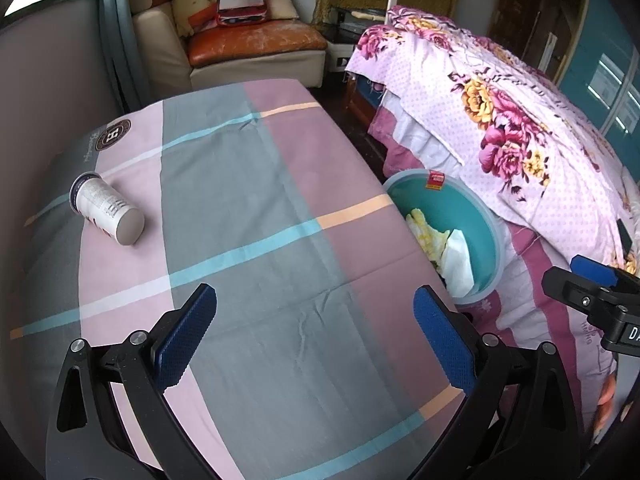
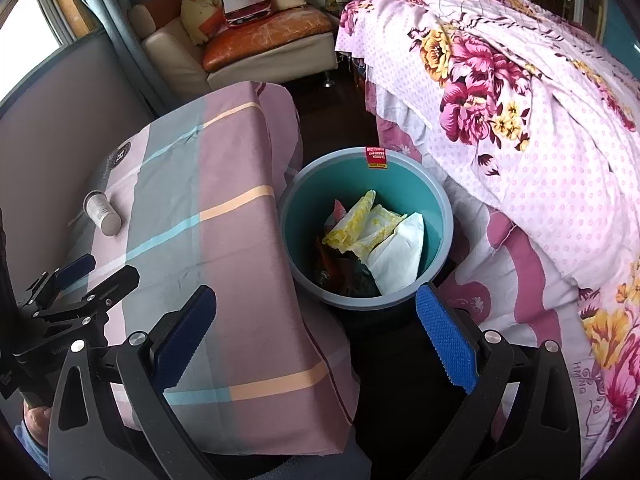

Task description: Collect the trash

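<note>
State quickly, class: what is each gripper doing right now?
Left gripper: open, holding nothing, above the checked tablecloth.
Right gripper: open, holding nothing, near the round teal plastic bin.

Checked tablecloth (image 1: pixel 256 208) carries one toppled can (image 1: pixel 106 210), seemingly.

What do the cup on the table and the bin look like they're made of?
Cup: probably paper, matte with printed sides and a rolled rim; lying on its side. Bin: likely moulded plastic, smooth teal inside with a slight sheen, greyer rim.

Daylit room: worn sofa (image 1: pixel 256 46) by a window (image 2: pixel 34 28), floral-quilted bed (image 2: pixel 520 100), dark floor (image 2: pixel 332 116).
</note>
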